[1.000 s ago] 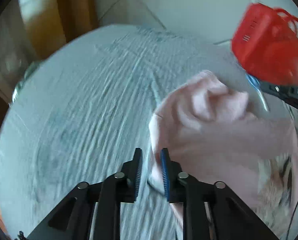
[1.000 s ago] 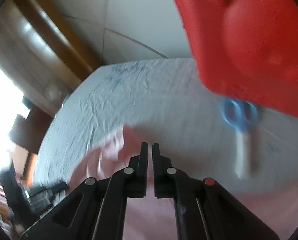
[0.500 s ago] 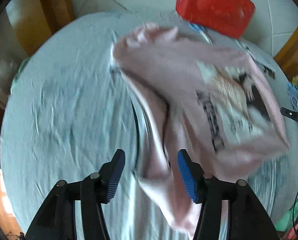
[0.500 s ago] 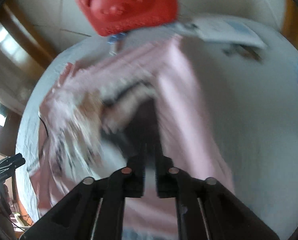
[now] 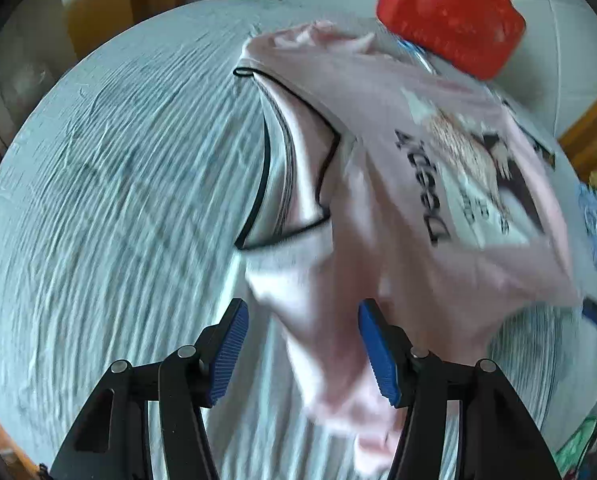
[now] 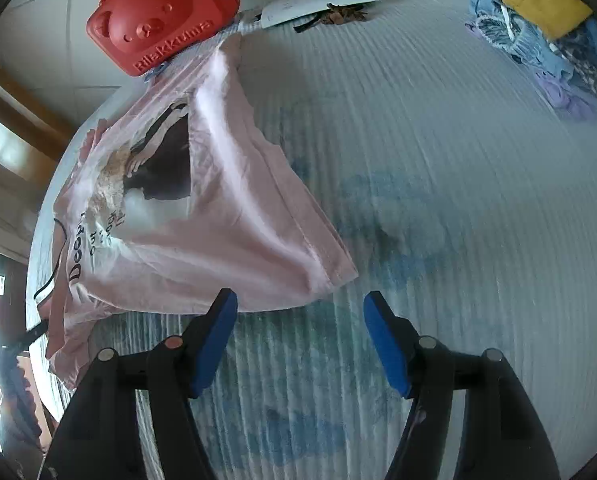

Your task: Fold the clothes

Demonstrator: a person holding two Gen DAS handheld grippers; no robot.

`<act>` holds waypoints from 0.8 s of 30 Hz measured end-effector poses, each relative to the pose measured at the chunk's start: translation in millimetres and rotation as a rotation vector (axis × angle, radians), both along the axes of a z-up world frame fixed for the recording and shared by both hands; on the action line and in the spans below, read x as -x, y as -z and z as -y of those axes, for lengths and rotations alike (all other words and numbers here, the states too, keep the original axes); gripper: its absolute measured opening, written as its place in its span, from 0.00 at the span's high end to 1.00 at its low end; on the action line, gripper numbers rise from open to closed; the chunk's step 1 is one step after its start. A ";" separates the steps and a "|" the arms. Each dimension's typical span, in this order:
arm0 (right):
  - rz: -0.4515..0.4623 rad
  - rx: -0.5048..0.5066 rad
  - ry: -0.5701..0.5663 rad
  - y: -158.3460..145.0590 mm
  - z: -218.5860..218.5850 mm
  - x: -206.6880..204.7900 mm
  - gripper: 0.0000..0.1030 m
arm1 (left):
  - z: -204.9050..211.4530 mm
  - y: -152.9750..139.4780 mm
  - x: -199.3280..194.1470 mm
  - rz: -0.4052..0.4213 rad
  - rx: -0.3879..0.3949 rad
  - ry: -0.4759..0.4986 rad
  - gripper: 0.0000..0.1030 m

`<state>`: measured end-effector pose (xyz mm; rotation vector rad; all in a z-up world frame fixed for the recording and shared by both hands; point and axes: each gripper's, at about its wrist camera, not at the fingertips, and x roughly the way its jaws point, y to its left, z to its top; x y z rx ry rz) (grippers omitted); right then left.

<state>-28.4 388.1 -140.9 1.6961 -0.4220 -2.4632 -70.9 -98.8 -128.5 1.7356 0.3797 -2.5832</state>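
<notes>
A pink T-shirt (image 5: 398, 184) with a printed picture and black neck trim lies spread on the pale ribbed bed sheet (image 5: 118, 200). It also shows in the right wrist view (image 6: 202, 208), print side up. My left gripper (image 5: 302, 344) is open, with the shirt's near edge lying between its blue pads, not gripped. My right gripper (image 6: 298, 336) is open and empty, just in front of the shirt's hem corner.
A red bear-shaped plastic case (image 6: 158, 16) stands at the far edge of the bed, also in the left wrist view (image 5: 454, 12). White papers (image 6: 318, 4) lie beside it. A pile of blue, purple and yellow clothes (image 6: 546, 44) sits at the far right.
Both grippers have opened and let go of the pink shirt, which has dropped and spread out on the sheet. Both grippers have pulled back from it.
</notes>
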 end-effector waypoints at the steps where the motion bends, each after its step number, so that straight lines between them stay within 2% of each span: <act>1: -0.009 0.008 -0.003 0.1 1.8 1.4 0.33 | 2.0 2.0 5.4 -0.013 -0.015 -0.021 0.44; 3: -0.017 0.028 -0.008 3.5 9.2 8.1 0.24 | 8.0 9.2 12.6 -0.011 -0.058 -0.077 0.47; 4: -0.012 0.025 -0.010 6.5 13.1 11.6 0.22 | 9.1 12.9 15.3 -0.001 -0.074 -0.101 0.54; 5: 0.000 0.013 -0.021 11.3 20.5 16.6 0.21 | 7.6 13.5 16.3 -0.003 -0.069 -0.106 0.73; 6: -0.013 -0.029 -0.037 10.8 27.9 18.0 0.19 | 5.7 13.4 16.8 -0.002 -0.069 -0.103 0.85; 7: -0.009 -0.084 -0.057 11.1 35.0 19.7 0.21 | 3.9 12.8 16.0 -0.002 -0.065 -0.098 0.89; 8: 0.005 -0.227 -0.087 9.9 47.9 21.0 0.38 | 2.6 10.4 14.2 -0.004 -0.035 -0.096 0.95; 9: 0.005 -0.286 -0.101 8.4 52.8 20.7 0.82 | 2.5 6.3 11.2 -0.012 0.009 -0.105 0.96; 10: 0.001 -0.295 -0.101 4.7 53.1 19.0 0.93 | 5.8 -2.7 5.8 -0.036 0.060 -0.124 0.96; 13: 0.019 -0.336 -0.010 2.4 35.7 17.5 0.93 | 19.8 -14.9 -2.4 -0.048 0.171 -0.158 0.95; 14: 0.030 -0.362 0.028 6.4 27.1 18.4 0.93 | 24.9 -10.1 -0.3 -0.030 0.188 -0.169 0.90; 15: 0.038 -0.324 0.048 8.6 19.5 18.5 0.91 | 31.6 -1.1 3.9 0.000 0.165 -0.165 0.87; 16: 0.039 -0.262 0.072 7.4 11.0 16.2 0.91 | 39.1 6.1 5.7 0.041 0.096 -0.166 0.85; 17: 0.022 -0.209 0.083 1.6 5.4 10.3 0.87 | 44.2 5.9 2.9 0.047 0.046 -0.176 0.83; 19: -0.035 -0.208 0.050 -11.2 7.7 -2.5 0.80 | 44.4 -10.0 -8.9 -0.001 0.014 -0.155 0.69; 20: -0.065 -0.205 0.028 -17.3 10.3 -10.0 0.72 | 39.2 -21.3 -16.9 -0.026 0.031 -0.126 0.48; 21: -0.083 -0.192 0.013 -20.9 12.3 -15.4 0.59 | 34.3 -28.7 -24.5 -0.042 0.038 -0.105 0.32; 23: -0.120 -0.114 -0.041 -29.2 21.6 -28.7 0.48 | 19.4 -38.4 -40.6 -0.060 0.017 -0.041 0.31; 24: -0.131 -0.072 -0.087 -31.9 30.6 -34.5 0.48 | 11.4 -39.6 -46.8 -0.059 0.014 -0.017 0.31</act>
